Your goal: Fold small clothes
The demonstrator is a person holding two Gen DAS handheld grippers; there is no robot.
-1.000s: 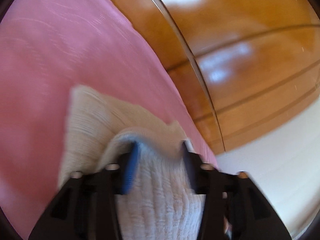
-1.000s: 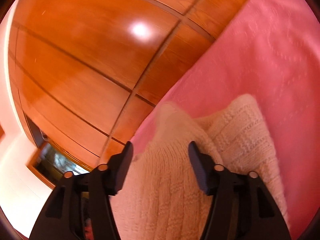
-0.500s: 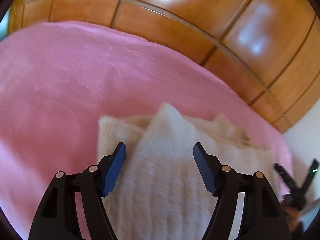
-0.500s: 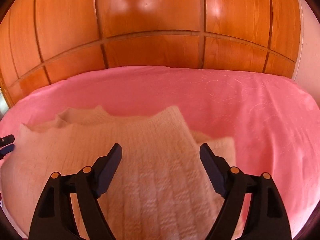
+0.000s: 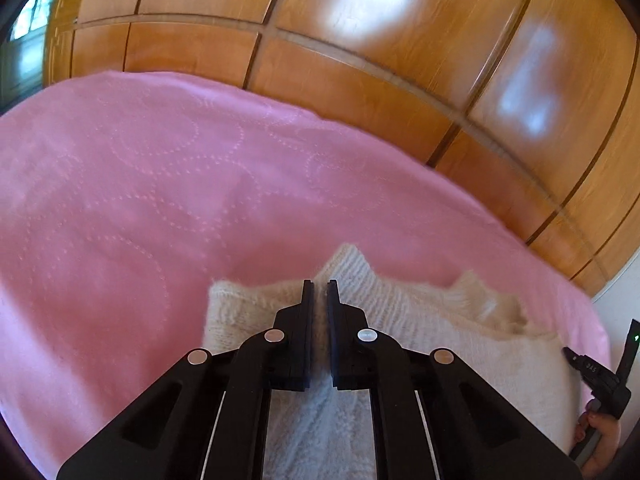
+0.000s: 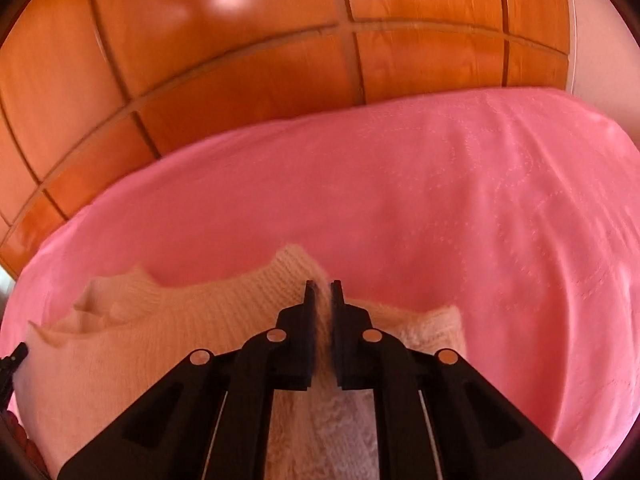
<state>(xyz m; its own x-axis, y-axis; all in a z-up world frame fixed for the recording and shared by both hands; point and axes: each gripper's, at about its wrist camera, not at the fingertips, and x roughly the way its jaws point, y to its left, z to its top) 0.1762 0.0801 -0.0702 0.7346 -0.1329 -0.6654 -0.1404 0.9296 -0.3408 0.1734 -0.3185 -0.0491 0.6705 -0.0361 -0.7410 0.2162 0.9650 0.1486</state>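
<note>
A cream knitted garment point(image 5: 460, 344) lies partly folded on the pink bedspread point(image 5: 140, 200). My left gripper point(image 5: 320, 286) is shut on a raised fold of the knit near its left end. In the right wrist view the same garment point(image 6: 160, 320) lies low in the frame, and my right gripper point(image 6: 323, 286) is shut on a raised fold of it near its right end. The other gripper and a hand show at the right edge of the left wrist view point(image 5: 600, 376).
The pink bedspread point(image 6: 440, 200) stretches away beyond the garment. A glossy wooden panelled wall point(image 5: 360, 60) stands behind the bed, also in the right wrist view point(image 6: 260, 60). A white wall point(image 6: 592, 40) is at the far right.
Both grippers were open half a second ago over the flat garment. Now both have closed on folds of the knit. A second ago both were tilted and carrying fabric.
</note>
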